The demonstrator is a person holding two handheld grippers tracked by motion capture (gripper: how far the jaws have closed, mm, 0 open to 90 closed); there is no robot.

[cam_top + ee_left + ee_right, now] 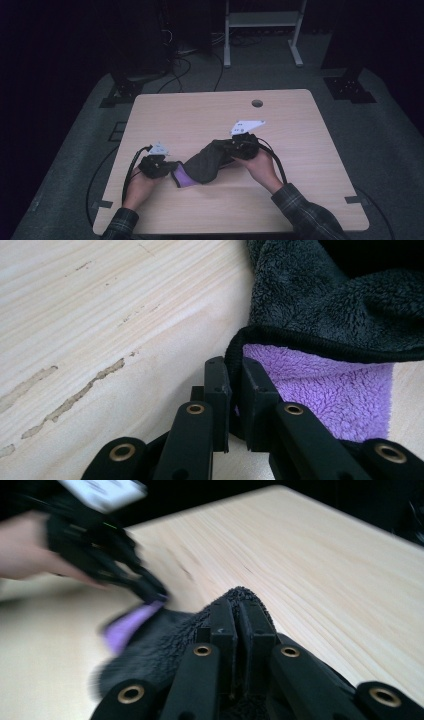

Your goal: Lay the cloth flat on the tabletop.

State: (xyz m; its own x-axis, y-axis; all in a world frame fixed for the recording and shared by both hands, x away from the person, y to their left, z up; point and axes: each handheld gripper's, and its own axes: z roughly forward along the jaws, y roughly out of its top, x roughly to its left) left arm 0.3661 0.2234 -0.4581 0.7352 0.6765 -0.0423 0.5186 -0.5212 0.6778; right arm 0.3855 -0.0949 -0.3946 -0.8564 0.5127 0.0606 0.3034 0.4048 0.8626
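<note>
A fleece cloth [206, 164], dark grey outside and purple inside, stretches between my two grippers over the wooden table [210, 115]. My left gripper [170, 167] is low by the table, shut on the cloth's black-trimmed purple edge [320, 390]; its jaws pinch that hem in the left gripper view [233, 390]. My right gripper [231, 150] is raised and shut on the grey end of the cloth [237, 597], lifting it off the table. In the right gripper view the left gripper [150, 592] and its hand show blurred at the left, at the purple corner [130, 622].
The table has a round cable hole [257, 103] near its far edge. Scuffs mark the wood [75, 400] beside the left gripper. Beyond the table, cables [185, 70] and a white metal stand [262, 30] sit on the dark floor.
</note>
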